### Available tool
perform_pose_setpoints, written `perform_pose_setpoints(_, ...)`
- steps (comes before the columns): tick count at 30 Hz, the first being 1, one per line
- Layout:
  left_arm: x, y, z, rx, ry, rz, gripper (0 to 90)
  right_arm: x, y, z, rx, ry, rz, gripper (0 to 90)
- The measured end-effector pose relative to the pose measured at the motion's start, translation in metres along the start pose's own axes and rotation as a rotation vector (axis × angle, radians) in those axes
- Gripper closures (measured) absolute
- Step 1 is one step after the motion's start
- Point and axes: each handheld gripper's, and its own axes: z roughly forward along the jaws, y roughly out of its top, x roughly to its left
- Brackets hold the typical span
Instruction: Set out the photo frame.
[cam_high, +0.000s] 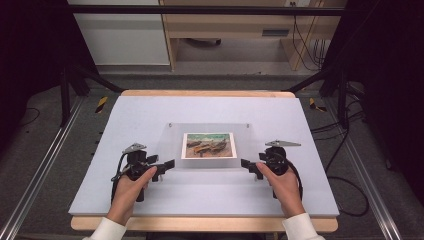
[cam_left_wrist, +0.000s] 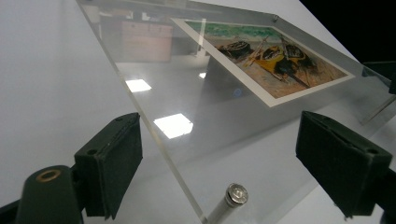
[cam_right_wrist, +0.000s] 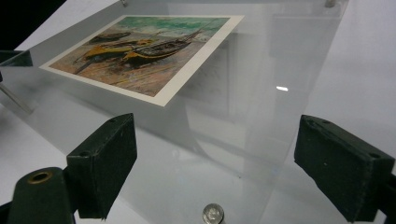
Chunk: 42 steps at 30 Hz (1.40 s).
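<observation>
Clear acrylic makes up the frame we have lying flat near the middle of the white tabletop, and inside it sits a single picture, a painted beach scene with boats, bordered in white. The frame's long axis runs from our left to our right across the tabletop, and the picture lies the same way, its green upper band toward the far edge. Small metal studs mark the corners; we see one at the near corner in the left gripper view and another in the right gripper view. Our left claw sits at the frame's near left corner with its jaws spread wide, one pad on either side of the acrylic edge and neither pressing on it. Our right claw mirrors it at the near right corner, also released, its pads well apart and the corner stud between them. Each hand, the left and the right, wraps its gripper body, white sleeves at the near edge.
</observation>
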Motion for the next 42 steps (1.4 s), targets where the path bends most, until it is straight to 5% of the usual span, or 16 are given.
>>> perform_pose_setpoints(2,0.0004,-0.0011,0.0009,0.012,-0.039,-0.018,14.4,-0.001,-0.0008,-0.0002,0.003,0.013,0.015,13.1)
perform_pose_setpoints(13,0.003,-0.0011,0.0015,0.007,-0.04,-0.025,15.1,-0.0049,-0.0036,-0.0012,0.008,0.047,0.059,13.1)
perform_pose_setpoints(17,0.0011,-0.0013,0.003,0.008,-0.046,-0.027,14.9,-0.0062,-0.0052,-0.0003,0.025,0.098,0.084,13.4)
perform_pose_setpoints(42,0.0044,0.0026,0.0052,0.009,-0.049,-0.014,16.1,-0.0059,-0.0017,0.0032,0.024,0.106,0.081,14.1)
